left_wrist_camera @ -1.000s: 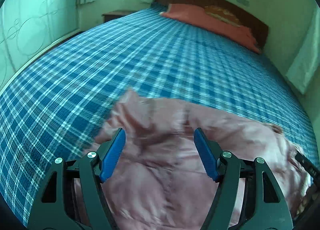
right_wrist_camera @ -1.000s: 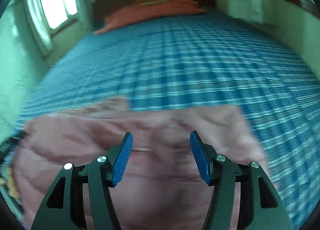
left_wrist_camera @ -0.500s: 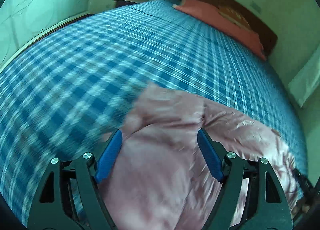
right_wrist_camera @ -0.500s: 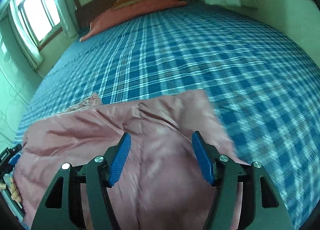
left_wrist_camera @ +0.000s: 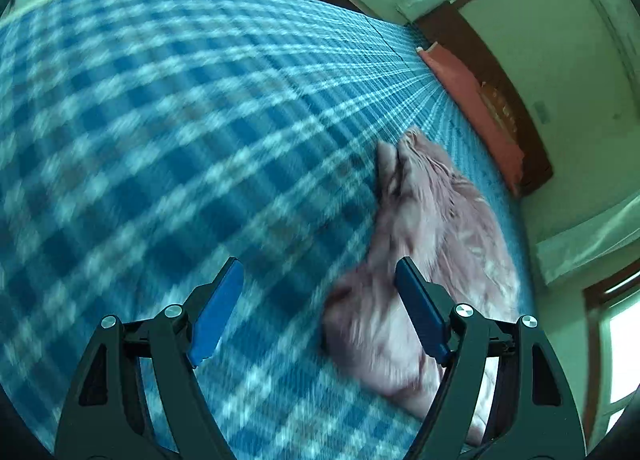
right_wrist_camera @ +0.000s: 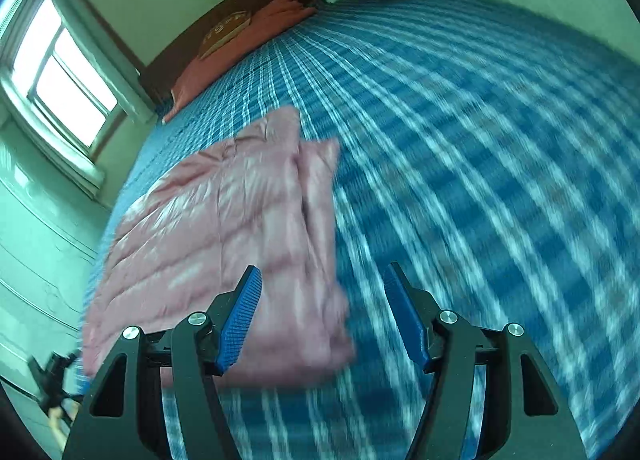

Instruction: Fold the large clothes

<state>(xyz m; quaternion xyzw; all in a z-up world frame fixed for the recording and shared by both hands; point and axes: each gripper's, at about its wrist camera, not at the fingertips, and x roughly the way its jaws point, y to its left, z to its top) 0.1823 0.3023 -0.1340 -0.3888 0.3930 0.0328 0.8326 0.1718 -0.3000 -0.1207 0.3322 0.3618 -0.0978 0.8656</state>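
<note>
Left gripper [left_wrist_camera: 318,310]: jaws spread wide and empty, aimed down at the bed [left_wrist_camera: 160,148], with only blue-and-white checked cover between the blue pads [left_wrist_camera: 218,310]; the pink padded garment [left_wrist_camera: 432,228] lies just to this gripper's right, its near corner passing behind the right-hand pad without being pinched. Right gripper [right_wrist_camera: 324,320]: jaws likewise parted, holding nothing; here the same garment [right_wrist_camera: 224,220] lies to the gripper's left and ahead, one edge reaching in beside the left pad [right_wrist_camera: 240,324], while bare cover fills the rest of the gap. Placing one gripper off each side of the garment probably serves a two-handed pick-up of opposite edges, and the open jaws suit that, since a thick quilted layer needs a wide mouth to enter. The garment rests flat on the cover, already doubled along a lengthwise seam (both views are smeared, so the number of layers cannot be told). Beyond it, at the far end of the bed, a reddish pillow [right_wrist_camera: 240,48] lies against the dark headboard [left_wrist_camera: 500,92]; a bright window [right_wrist_camera: 64,72] stands to the far left of the right gripper. The wide bed leaves ample free cover around the garment for a further fold.
</note>
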